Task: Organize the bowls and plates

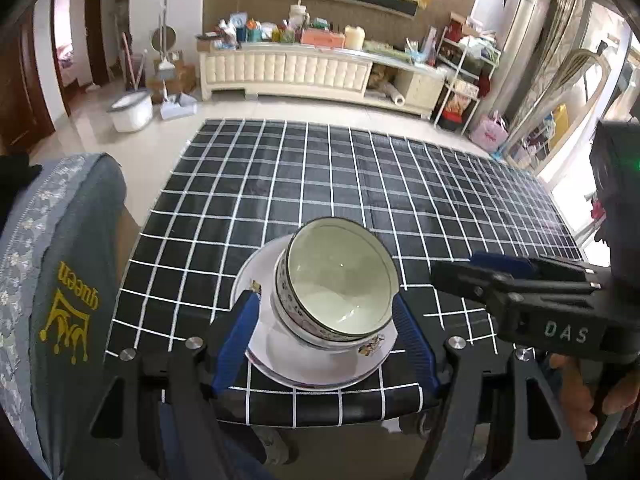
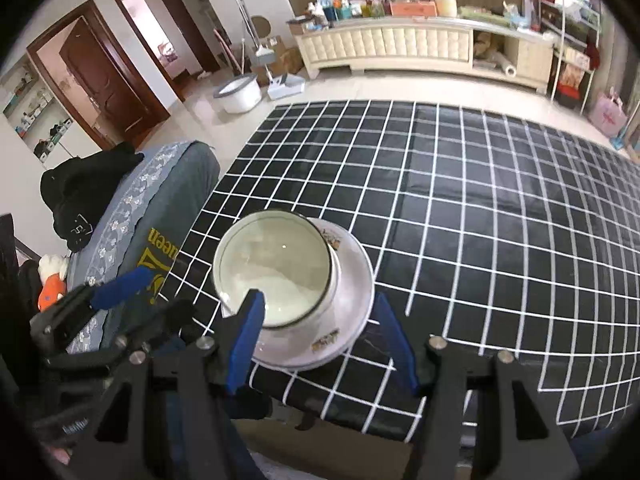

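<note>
Hovering with jaws apart and empty, the left gripper (image 1: 326, 344) and right gripper (image 2: 316, 340) could knock the tilted bowls (image 1: 338, 280) off the plate (image 1: 320, 364).

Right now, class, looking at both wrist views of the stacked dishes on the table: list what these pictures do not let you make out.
- How many bowls are nested: both views, the top bowl hides those beneath.
- Plate count: left view, only rims show.
- Plate's near-left rim: right view, a blue finger of the right tongs covers it.
- Chair cover wording: partly cut off in the right view.
</note>
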Demonstrator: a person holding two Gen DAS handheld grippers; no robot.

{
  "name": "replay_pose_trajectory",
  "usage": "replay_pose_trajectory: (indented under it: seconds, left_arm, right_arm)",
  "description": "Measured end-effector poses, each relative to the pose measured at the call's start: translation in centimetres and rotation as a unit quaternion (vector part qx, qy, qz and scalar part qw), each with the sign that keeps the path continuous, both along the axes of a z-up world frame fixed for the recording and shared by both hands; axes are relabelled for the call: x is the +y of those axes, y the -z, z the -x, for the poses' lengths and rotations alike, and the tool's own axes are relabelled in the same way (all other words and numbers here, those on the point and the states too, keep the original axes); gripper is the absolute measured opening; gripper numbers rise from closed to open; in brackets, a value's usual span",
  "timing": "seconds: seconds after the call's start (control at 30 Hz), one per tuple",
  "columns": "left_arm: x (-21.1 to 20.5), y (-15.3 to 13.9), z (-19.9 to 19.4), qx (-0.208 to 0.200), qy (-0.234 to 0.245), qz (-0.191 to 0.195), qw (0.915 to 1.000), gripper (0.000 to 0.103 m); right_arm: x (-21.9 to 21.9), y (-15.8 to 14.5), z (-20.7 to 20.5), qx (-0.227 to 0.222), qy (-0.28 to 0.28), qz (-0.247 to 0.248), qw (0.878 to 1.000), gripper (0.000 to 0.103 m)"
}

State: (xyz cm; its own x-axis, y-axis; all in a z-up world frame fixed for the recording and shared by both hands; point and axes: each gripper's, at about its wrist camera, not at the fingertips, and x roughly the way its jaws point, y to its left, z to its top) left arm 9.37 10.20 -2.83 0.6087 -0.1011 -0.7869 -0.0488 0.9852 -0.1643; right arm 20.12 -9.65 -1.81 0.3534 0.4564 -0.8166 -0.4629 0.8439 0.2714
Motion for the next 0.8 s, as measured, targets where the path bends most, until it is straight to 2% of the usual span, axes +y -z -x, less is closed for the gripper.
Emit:
replay_pose_trajectory:
  seconds: [0.27,0.33,0.37,0.4,0.5,0.63,0.73,0.8]
  left_arm:
    - [-2.2,-3.4,4.5,-0.05,0.011,0.006,0.9987,0.067]
    - [-2.9,-4.3,5.8,-0.069,0.011,-0.001,0.9975,0.068]
    - [-3.3,-4.6,6.4,-0.082,0.01,-0.007,0.9966,0.068]
    - [-3.6,-4.9,7.0,-0.092,0.01,-0.014,0.9957,0.068]
    - [-4.5,-5.8,8.8,-0.119,0.005,-0.031,0.9924,0.075]
    - [-5.3,-6.6,10.6,-0.141,0.004,-0.035,0.9894,0.082]
    - [-6.1,-6.9,11.8,-0.152,0.003,-0.043,0.9874,0.082]
    - [-6.7,-7.0,12.7,-0.158,0.005,-0.052,0.9861,0.082]
  right_arm:
    - [-3.3,-3.0,5.0,-0.077,0.029,0.004,0.997,0.067]
    - [-3.9,-3.9,6.3,-0.101,0.037,0.002,0.994,0.07]
    - [-4.3,-4.5,7.1,-0.117,0.043,0.008,0.992,0.076]
    - [-4.3,-4.7,7.5,-0.126,0.046,0.011,0.991,0.079]
    - [-5.2,-5.8,9.4,-0.164,0.059,0.017,0.985,0.079]
    - [-6.4,-6.3,11.4,-0.194,0.074,0.027,0.978,0.079]
    - [-7.3,-6.2,12.5,-0.208,0.084,0.031,0.974,0.081]
    - [-8.1,-6.1,13.2,-0.214,0.094,0.031,0.972,0.089]
